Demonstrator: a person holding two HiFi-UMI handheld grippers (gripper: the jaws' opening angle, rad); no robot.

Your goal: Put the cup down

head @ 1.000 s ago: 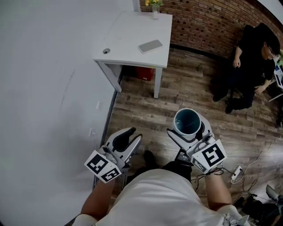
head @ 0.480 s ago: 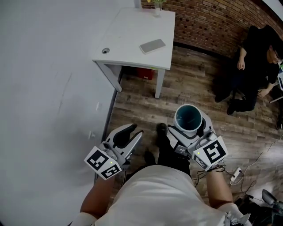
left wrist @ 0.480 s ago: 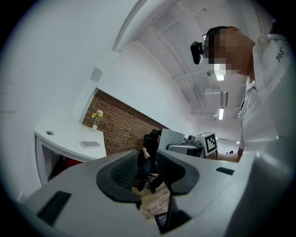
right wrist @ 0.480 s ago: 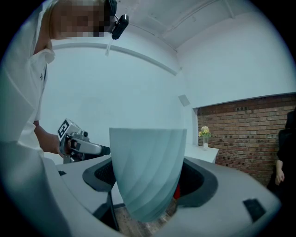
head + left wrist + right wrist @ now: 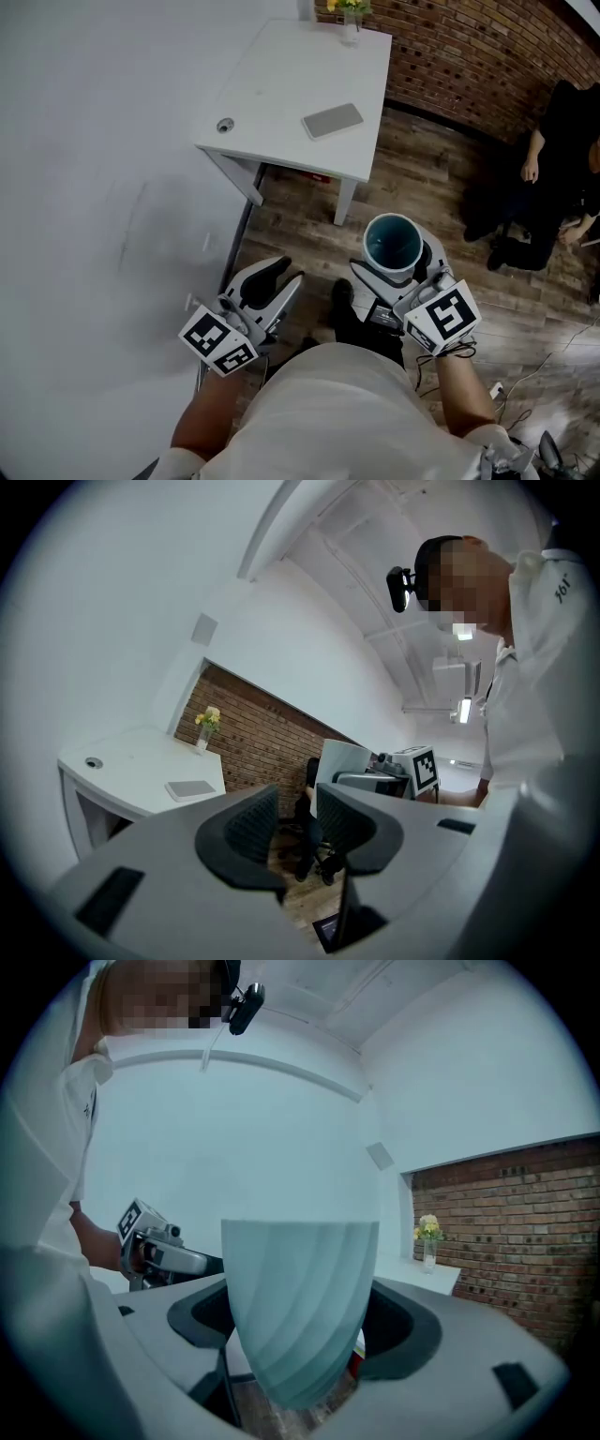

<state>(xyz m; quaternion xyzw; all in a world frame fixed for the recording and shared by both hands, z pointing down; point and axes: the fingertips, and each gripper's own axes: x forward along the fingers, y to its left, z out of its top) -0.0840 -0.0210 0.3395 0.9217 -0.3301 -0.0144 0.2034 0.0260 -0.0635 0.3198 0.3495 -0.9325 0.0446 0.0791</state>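
Note:
I hold a pale blue ribbed cup [image 5: 393,246] [image 5: 300,1307] upright over the wooden floor, and its inside looks dark teal. My right gripper [image 5: 396,264] [image 5: 302,1324] is shut on the cup's sides. My left gripper [image 5: 289,272] [image 5: 298,819] hangs beside it on the left; its jaws stand a narrow gap apart with nothing between them. Ahead stands a white table [image 5: 281,84] [image 5: 131,771] against the white wall. On it lie a grey flat slab [image 5: 332,120] and a small vase of yellow flowers [image 5: 351,17].
A brick wall [image 5: 469,56] runs behind the table. A person in black [image 5: 562,169] sits at the right. Cables [image 5: 525,375] lie on the floor at the lower right. The white wall [image 5: 94,206] closes the left side. A round grommet [image 5: 224,125] marks the table's near left.
Both grippers and the cup have moved forward towards the table, which now sits lower and nearer in the head view. The seated person has slid to the right edge.

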